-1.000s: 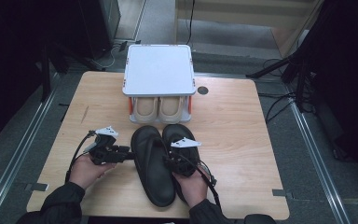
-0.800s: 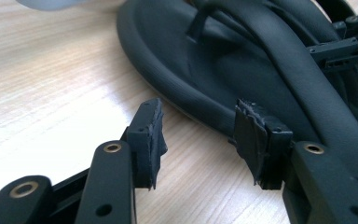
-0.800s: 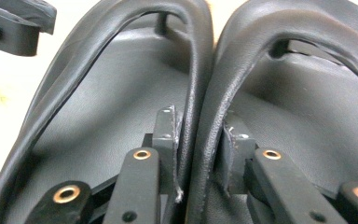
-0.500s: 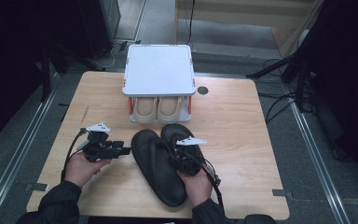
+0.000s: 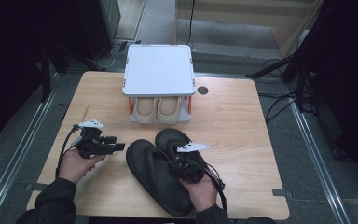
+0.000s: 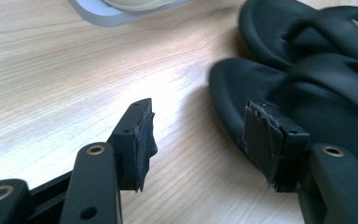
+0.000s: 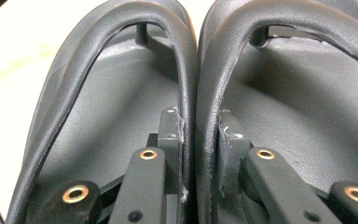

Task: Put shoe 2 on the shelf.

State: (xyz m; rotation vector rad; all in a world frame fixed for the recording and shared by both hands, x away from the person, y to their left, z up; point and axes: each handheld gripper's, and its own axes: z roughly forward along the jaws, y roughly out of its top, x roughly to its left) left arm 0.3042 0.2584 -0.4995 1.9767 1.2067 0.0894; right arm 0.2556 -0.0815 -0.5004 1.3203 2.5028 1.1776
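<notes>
Black smooth rounded flip-flops (image 5: pixel 161 170)

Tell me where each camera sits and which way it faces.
High view: above the person's side, facing forward and down on the table; both hands and claws show.
Left gripper view: on the left claw, open, facing the black sandals.
Right gripper view: on the right claw, pinching the two sandals' inner straps together.
Shared: all three show the sandals; the high and left gripper views share the white rack.
</notes>
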